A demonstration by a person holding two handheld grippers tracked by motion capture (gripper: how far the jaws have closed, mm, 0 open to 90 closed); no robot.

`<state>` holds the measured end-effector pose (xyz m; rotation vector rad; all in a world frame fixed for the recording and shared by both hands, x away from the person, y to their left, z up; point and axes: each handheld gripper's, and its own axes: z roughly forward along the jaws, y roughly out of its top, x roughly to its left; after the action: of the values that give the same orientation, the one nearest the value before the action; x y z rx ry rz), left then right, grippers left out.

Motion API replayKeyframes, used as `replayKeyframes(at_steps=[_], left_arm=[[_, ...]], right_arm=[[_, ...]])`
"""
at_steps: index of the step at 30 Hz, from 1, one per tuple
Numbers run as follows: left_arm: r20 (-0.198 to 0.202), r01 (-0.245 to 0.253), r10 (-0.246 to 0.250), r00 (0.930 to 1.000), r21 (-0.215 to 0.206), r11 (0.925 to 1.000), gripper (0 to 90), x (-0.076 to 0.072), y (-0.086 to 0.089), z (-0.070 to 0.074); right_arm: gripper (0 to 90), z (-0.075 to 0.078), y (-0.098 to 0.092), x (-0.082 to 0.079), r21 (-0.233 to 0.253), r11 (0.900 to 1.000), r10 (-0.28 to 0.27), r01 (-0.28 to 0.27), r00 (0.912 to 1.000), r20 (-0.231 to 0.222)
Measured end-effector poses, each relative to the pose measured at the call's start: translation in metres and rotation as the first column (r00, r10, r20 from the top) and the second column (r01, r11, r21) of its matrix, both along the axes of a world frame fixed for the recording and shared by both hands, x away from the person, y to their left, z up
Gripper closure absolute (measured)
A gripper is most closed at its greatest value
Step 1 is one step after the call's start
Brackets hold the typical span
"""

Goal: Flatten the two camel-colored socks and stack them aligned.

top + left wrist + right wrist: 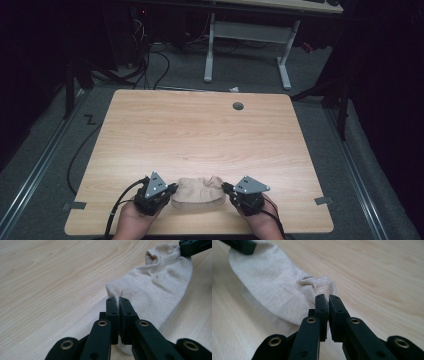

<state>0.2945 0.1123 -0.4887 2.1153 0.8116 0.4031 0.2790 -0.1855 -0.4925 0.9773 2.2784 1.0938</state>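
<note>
Both tongs are clamped onto one beige sock (198, 194), one at each end: left tongs (119, 300) pinch a bunched bit of the knit, right tongs (326, 297) bite just beside the ribbed cuff. Sock is soft, finely ribbed fabric, lying flat near the front edge of the light wood-grain worktop (200, 135), stretched between the two. From the high view you also get the grey three-cornered plates and a round grey grommet (238, 106) at the far side.

Beyond my wooden table (200, 130) with its grey grommet (238, 106), I see a white-legged desk (248, 35) and floor cables (145, 65).
</note>
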Motion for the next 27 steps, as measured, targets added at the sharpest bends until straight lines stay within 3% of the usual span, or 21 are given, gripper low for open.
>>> replayKeyframes(at_steps=[6, 12, 16, 24, 27], left_arm=[[-0.009, 0.019, -0.019, 0.9998, 0.04, 0.999, 87.3, -0.01, -0.003, -0.006], [-0.02, 0.001, 0.0, 0.9998, 0.042, 0.9991, 87.3, -0.006, -0.001, -0.012], [-0.058, -0.004, 0.006, 0.9983, 0.035, 0.9994, 87.3, -0.002, 0.001, -0.017], [-0.061, 0.013, -0.009, 0.9981, 0.065, 0.9978, 87.1, -0.003, -0.005, -0.022], [-0.071, 0.009, -0.004, 0.9975, 0.08, 0.9967, 86.9, -0.001, -0.007, -0.026]], right_arm=[[86.2, -0.008, -0.004, -0.008, -0.002, 1.0, 0.0, 0.0, 0.9995, -0.031], [86.2, -0.01, -0.001, -0.004, -0.008, 1.0, 0.0, 0.0, 0.9994, -0.033], [86.2, -0.015, 0.003, 0.002, -0.026, 1.0, -0.002, 0.0, 0.9985, -0.054], [86.1, -0.017, 0.001, 0.0, -0.049, 0.999, 0.001, -0.003, 0.9984, -0.056], [85.9, -0.021, 0.001, 0.001, -0.06, 0.998, -0.003, -0.002, 0.9967, -0.081]])
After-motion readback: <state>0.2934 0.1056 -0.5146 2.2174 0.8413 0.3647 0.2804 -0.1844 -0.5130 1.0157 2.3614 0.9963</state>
